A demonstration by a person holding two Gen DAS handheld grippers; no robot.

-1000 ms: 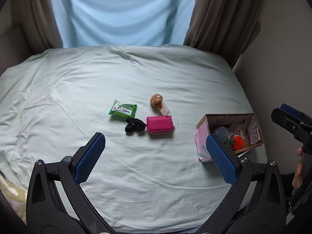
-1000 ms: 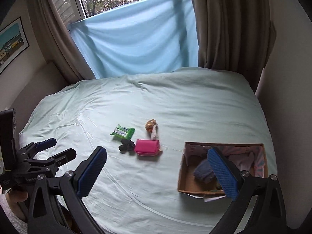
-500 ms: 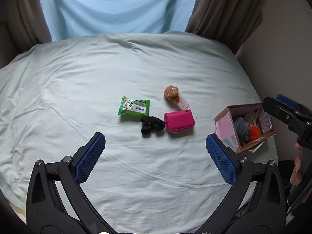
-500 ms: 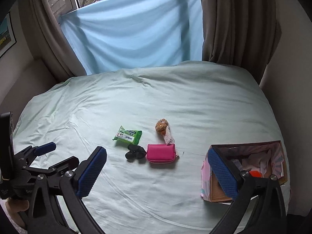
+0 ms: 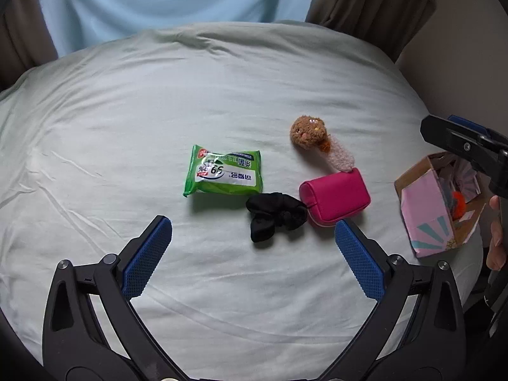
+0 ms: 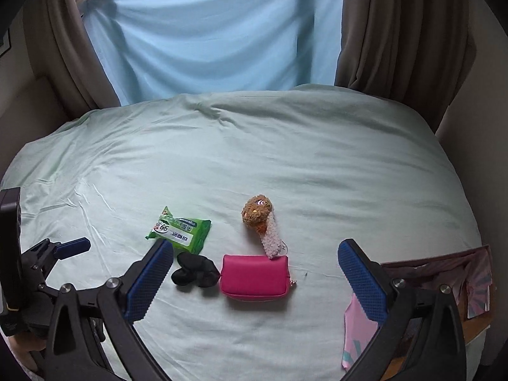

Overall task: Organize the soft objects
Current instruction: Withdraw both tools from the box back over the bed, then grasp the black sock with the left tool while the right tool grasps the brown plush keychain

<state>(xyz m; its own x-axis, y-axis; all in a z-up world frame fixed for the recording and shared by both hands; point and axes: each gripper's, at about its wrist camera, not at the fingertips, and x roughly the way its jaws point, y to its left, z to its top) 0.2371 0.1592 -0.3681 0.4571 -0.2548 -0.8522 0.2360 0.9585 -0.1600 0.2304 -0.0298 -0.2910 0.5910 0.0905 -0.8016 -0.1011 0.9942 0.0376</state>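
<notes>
The left gripper (image 5: 253, 241) hangs over the bed sheet (image 5: 127, 127) with jaws spread wide, holding nothing. Just ahead between its fingers lies a black scrunchie (image 5: 275, 215), touching a pink pouch (image 5: 335, 197) to its right. Further ahead sit a green wipes pack (image 5: 224, 174) and a brown plush toy (image 5: 314, 138). The right gripper (image 6: 254, 273), likewise spread and empty, frames the pouch; a cardboard box (image 5: 427, 203) stands off to its right.

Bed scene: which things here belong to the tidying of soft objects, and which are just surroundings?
Part of the job:
green wipes pack
black scrunchie
pink pouch
brown plush toy
cardboard box, already holding soft things
left gripper and right gripper, both open

Surroundings:
bed sheet
curtains
blue cloth over the window
</notes>
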